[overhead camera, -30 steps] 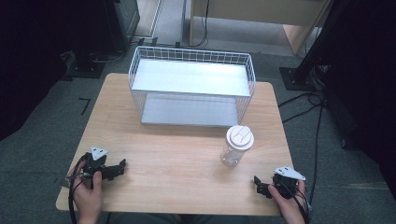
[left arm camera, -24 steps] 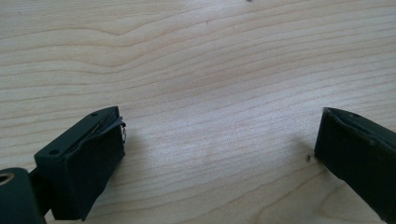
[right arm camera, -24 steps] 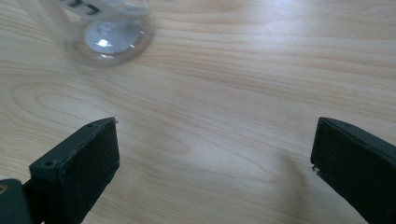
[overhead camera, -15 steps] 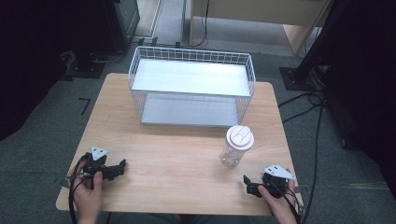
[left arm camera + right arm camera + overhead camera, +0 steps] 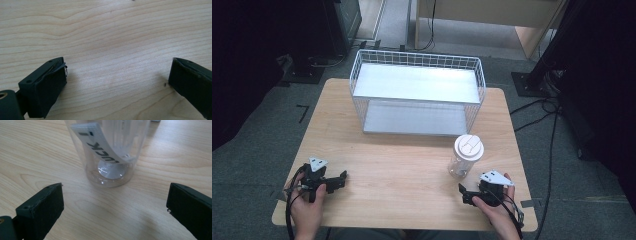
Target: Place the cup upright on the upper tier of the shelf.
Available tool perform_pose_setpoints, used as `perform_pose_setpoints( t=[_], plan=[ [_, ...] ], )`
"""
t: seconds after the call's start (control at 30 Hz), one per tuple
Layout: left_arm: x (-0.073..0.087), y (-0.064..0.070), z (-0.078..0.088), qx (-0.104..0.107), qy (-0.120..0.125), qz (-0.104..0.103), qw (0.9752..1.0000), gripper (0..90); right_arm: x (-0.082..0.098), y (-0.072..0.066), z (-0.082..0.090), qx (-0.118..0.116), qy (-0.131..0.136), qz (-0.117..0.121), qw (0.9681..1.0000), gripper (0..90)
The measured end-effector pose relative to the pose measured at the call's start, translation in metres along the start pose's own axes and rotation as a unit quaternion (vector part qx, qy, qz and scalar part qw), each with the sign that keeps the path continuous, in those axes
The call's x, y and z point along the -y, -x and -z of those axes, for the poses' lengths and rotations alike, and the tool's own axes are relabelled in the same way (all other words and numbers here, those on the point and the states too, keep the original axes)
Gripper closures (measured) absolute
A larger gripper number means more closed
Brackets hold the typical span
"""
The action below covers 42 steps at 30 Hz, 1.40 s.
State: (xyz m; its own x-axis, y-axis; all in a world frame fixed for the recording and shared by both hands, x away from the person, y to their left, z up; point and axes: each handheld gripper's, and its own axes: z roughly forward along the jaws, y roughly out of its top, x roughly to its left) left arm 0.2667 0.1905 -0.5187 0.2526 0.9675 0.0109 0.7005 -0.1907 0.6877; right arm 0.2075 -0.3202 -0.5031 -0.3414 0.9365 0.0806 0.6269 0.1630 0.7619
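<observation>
Clear lidded cup (image 5: 467,156) right of centre holds a curled lettered strip (image 5: 100,143), wire basket (image 5: 362,62) above shows nothing inside; left gripper (image 5: 337,181) and right gripper (image 5: 465,194) jaws both apart.

In your right gripper view, the clear cup (image 5: 110,152) is cut off by the top edge of the frame, so its lid and upper wall stay hidden. The paper strip (image 5: 100,147) curled inside it shows the letters "UCK", but its top runs out of frame and the rest is unreadable. The right claw (image 5: 112,210) has its right-hand jaw clipped at the lower right corner. In your left gripper view, the left claw (image 5: 117,85) is clipped likewise. In the high view, your forearms are cut off at the bottom edge.
</observation>
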Motion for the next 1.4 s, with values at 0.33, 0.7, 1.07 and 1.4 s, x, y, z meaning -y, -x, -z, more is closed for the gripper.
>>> perform_pose_setpoints(
  t=[0.33, 0.7, 1.07, 1.4],
  plan=[
    [0.000, 0.000, 0.000, 0.000, 0.000, 0.000, 1.0000, 1.9, -0.018, -0.009, -0.006, -0.006, 0.040, -0.026, 0.9989, 1.1],
    [0.000, 0.000, 0.000, 0.000, 0.001, 0.000, 1.0000, 1.8, -0.032, -0.019, -0.014, -0.007, 0.068, -0.030, 0.9972, 2.7],
    [0.000, 0.000, 0.000, 0.000, 0.001, 0.001, 1.0000, 1.8, -0.044, -0.019, -0.013, 0.008, 0.111, -0.034, 0.9932, 6.9],
    [0.000, 0.000, 0.000, 0.000, 0.001, 0.001, 1.0000, 1.8, -0.054, -0.019, -0.011, 0.018, 0.146, -0.042, 0.9881, 13.0]
  ],
)
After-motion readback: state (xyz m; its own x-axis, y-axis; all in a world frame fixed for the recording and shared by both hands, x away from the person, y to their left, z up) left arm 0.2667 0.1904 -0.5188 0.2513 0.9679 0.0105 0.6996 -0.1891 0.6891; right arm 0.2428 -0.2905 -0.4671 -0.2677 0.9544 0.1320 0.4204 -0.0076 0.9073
